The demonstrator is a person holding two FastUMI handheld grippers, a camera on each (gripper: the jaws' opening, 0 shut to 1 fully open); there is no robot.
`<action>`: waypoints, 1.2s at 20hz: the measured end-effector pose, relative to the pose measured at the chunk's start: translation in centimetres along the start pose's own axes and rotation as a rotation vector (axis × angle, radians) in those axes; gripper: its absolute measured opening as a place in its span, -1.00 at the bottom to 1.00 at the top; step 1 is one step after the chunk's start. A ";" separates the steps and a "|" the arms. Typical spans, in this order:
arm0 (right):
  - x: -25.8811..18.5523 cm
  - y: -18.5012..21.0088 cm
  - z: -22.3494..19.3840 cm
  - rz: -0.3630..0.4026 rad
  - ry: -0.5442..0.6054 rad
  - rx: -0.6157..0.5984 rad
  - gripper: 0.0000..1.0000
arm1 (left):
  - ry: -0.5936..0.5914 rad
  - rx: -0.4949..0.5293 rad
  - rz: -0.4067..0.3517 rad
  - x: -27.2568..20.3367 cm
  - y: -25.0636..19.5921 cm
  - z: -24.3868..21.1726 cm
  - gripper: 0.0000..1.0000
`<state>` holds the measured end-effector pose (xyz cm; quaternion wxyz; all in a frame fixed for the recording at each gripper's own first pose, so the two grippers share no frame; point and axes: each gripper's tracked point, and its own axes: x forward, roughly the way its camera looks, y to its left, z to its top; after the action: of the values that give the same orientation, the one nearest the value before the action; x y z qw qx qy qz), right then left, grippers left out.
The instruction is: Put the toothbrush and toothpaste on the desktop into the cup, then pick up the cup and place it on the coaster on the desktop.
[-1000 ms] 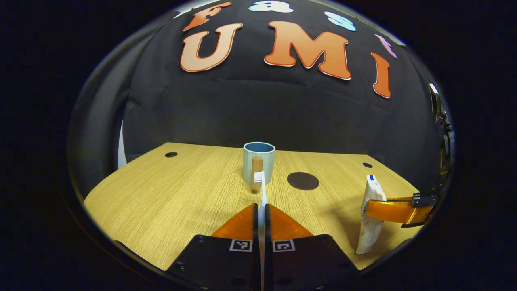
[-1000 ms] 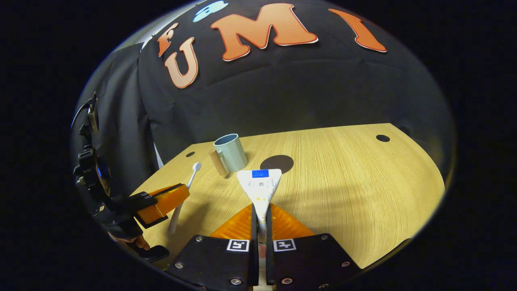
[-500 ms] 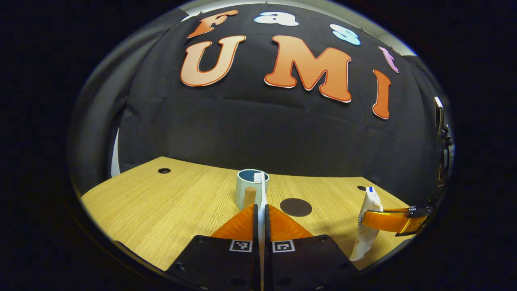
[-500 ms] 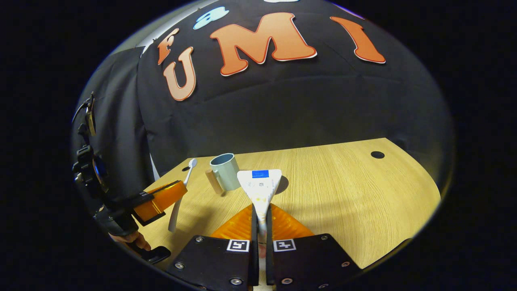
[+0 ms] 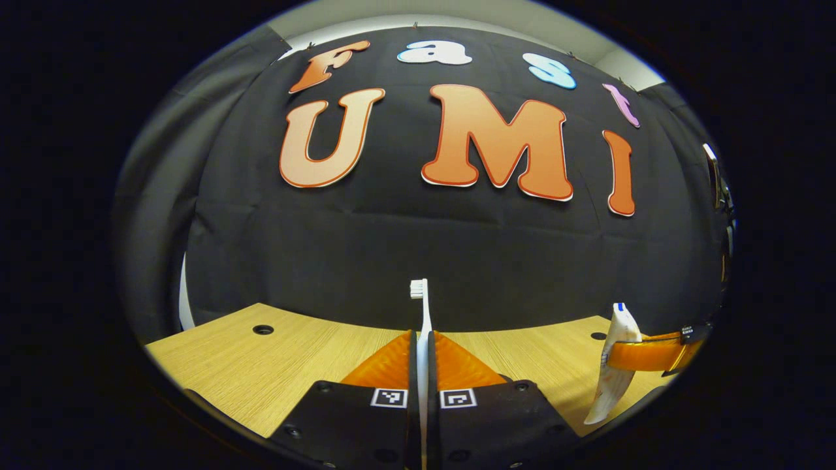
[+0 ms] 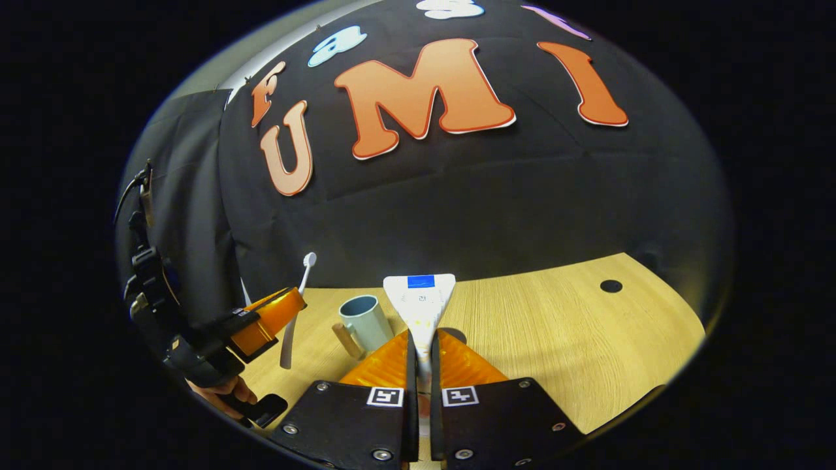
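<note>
A slim white plastic toothbrush (image 5: 422, 313), clamped upright in the left gripper (image 5: 422, 339), has been raised; the right gripper (image 6: 422, 339) pinches a white toothpaste tube (image 6: 420, 303). Lower left, the pale-blue cup (image 6: 366, 321) waits empty.

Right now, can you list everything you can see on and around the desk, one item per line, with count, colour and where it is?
toothbrush: one, white, held upright in the left tool, bristles up, above the desk
toothpaste: one tube, white with a blue patch, held upright in the right tool
cup: one, pale blue-grey with a wooden handle, standing on the desk between the two tools, nothing visibly in it
coaster: one, dark, on the desk right of the cup, mostly hidden behind the right tool
desk: one, light wood, with dark round holes near the back edge
left tool: one, orange fingers on a black body, shut on the toothbrush
right tool: one, orange fingers on a black body, shut on the toothpaste
hand: one, holding the left tool
</note>
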<state>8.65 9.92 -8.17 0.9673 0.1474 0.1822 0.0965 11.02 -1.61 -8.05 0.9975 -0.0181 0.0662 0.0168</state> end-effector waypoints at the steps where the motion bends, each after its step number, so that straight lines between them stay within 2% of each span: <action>1: 0.3 0.0 0.8 -0.001 -0.015 -0.004 -0.86 | 0.004 -0.003 -0.005 0.7 -0.1 0.0 -0.93; 9: 1.9 -0.2 4.7 -0.020 -0.089 -0.039 -0.86 | -0.089 -0.015 0.020 5.7 1.2 3.2 -0.94; 16: 2.5 -0.3 6.1 -0.033 -0.127 -0.056 -0.85 | -0.176 0.044 0.038 9.7 1.5 4.3 -0.94; 18: 3.0 -0.2 6.6 -0.036 -0.137 -0.056 -0.85 | -0.167 0.071 0.052 11.2 1.6 3.2 -0.93; 24: 3.4 -0.1 6.9 -0.031 -0.143 -0.074 -0.86 | -0.105 0.040 0.067 13.9 1.5 -1.0 -0.93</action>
<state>14.43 8.93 -3.19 0.9840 0.1155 0.1112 0.0774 24.59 0.29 -10.96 0.9986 0.0049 0.0150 0.0500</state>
